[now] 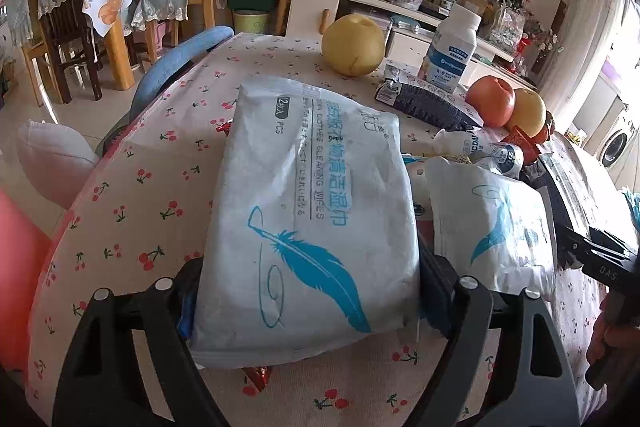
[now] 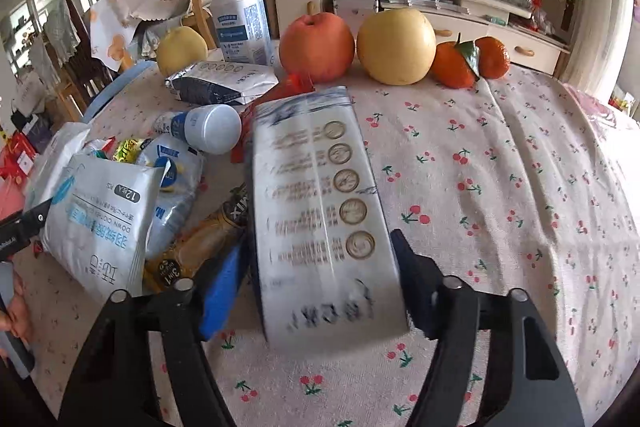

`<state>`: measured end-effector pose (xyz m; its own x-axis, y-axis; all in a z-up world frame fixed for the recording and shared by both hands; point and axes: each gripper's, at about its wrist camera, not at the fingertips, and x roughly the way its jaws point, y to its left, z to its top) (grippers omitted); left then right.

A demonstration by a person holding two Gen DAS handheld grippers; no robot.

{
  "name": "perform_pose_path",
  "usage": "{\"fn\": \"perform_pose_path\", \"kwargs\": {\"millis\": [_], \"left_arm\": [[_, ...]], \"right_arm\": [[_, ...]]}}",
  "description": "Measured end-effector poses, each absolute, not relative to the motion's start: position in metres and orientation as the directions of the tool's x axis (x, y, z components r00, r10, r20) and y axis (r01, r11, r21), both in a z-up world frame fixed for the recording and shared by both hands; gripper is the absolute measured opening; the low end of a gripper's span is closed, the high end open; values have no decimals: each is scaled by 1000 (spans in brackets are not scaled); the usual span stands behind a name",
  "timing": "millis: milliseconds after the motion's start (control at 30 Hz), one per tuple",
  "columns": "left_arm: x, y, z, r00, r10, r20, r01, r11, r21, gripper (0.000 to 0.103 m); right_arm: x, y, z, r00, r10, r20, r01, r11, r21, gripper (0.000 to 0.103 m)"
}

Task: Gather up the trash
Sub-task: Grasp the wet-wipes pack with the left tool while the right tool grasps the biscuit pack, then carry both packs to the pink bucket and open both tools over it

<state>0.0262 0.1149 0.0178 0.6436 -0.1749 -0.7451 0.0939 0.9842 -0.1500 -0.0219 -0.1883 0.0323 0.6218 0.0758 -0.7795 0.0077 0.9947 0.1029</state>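
Left wrist view: the left gripper [image 1: 310,291] has its jaws closed on a soft, light pack of cleaning wipes [image 1: 308,203] at its near end, over the cherry-print tabletop [image 1: 132,203].

Right wrist view: the right gripper [image 2: 320,267] has its jaws around a stiff, slick silver pouch [image 2: 320,203], near end, centre tabletop.

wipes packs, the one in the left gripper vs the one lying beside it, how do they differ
The held wipes pack sits between the left gripper fingers, smooth and puffy; the second wipes pack lies to its right against the trash pile, creased.

The held wipes pack shows its full label and whole feather; the second wipes pack shows only part of its feather in this view.

Both are white with blue feather print, on the cherry tablecloth.
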Motion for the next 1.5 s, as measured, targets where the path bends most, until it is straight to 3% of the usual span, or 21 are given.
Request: {"fn": "perform_pose_path", "kwargs": {"millis": [400, 867, 1200, 1500], "left_arm": [[13, 125, 27, 669, -168, -724, 84, 985, -151, 76], [-23, 156, 61, 779, -69, -624, 10, 995, -98, 76], [-41, 193, 93, 838, 6, -545, -82, 990, -116, 76], [-52, 288, 111, 831, 198, -520, -318, 936, -151, 76]], "right_arm": [[-50, -184, 57, 693, 30, -720, 7, 999, 48, 66], [-95, -154, 107, 794, 79, -602, -16, 994, 108, 65], [-110, -75, 143, 792, 265, -549, -183, 962, 201, 65], [-104, 59, 173, 701, 484, -523, -439, 872, 218, 65]]}}
